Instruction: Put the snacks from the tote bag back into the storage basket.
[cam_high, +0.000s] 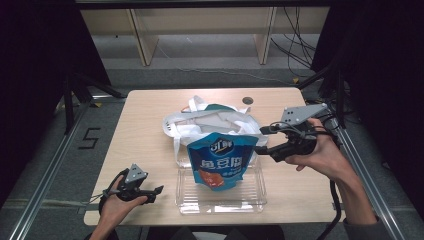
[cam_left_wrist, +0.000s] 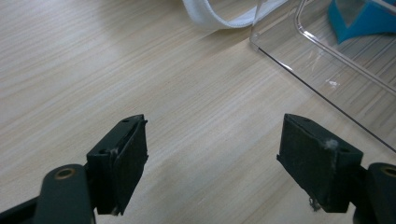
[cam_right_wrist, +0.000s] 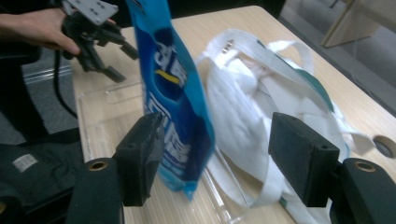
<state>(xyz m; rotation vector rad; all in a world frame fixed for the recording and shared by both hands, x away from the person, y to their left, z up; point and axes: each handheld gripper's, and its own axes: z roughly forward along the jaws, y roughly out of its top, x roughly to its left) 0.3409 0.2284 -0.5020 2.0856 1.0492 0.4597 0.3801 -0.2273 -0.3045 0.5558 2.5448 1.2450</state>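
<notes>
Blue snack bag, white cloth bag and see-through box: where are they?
blue snack bag (cam_high: 222, 161), high view, middle of its printed front.
white cloth bag (cam_high: 210, 123), high view, its crumpled body.
see-through box (cam_high: 220, 207), high view, its near rim.

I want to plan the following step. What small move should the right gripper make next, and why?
Probably draw the right gripper back from the blue pouch: its fingers stand wide open and the pouch already stands in the clear tray.

Pouch (cam_high: 221, 160) in tray (cam_high: 220, 202), before bag (cam_high: 210, 122)

Glossy blue pouch (cam_high: 221, 160), clear plastic tray (cam_high: 220, 200), white cloth bag (cam_high: 200, 122).
</notes>
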